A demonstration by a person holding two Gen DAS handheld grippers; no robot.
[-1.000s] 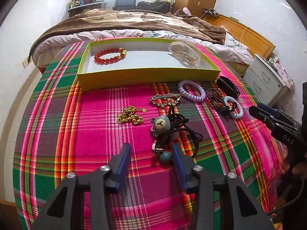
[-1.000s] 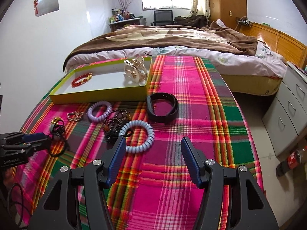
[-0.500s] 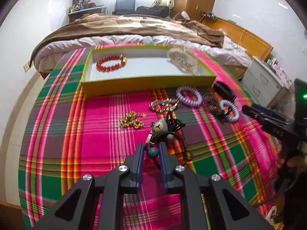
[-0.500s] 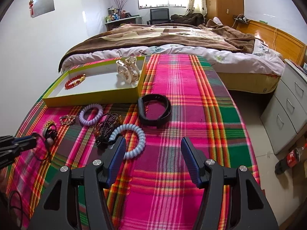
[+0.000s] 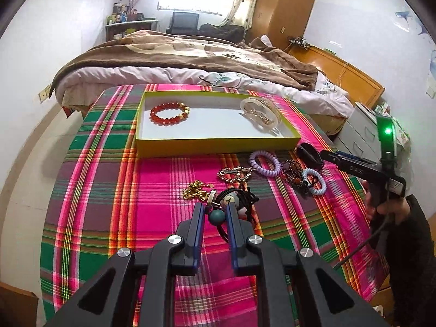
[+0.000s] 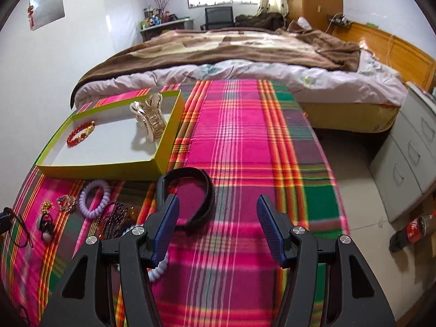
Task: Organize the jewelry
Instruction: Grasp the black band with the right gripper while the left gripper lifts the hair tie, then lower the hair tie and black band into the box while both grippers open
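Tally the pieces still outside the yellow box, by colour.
Gold chains: 2
Purple coil: 1
Blue coil: 1
Dark beaded strand: 1
Black band: 1
Black cord necklace, in the left gripper: 1
Total: 7

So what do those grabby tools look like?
Each gripper, left and right, has chunky black plastic arms with silver bolts and two flat blue ribbed fingers. Seen from the left camera, the right one shows white lettering, a green light, a black cable and a dark sleeve.

Woven plaid cloth (image 5: pixel 152 190); glossy red beads (image 5: pixel 169 113); shiny gold metal chain (image 5: pixel 196 192); matt black band (image 6: pixel 190 199).
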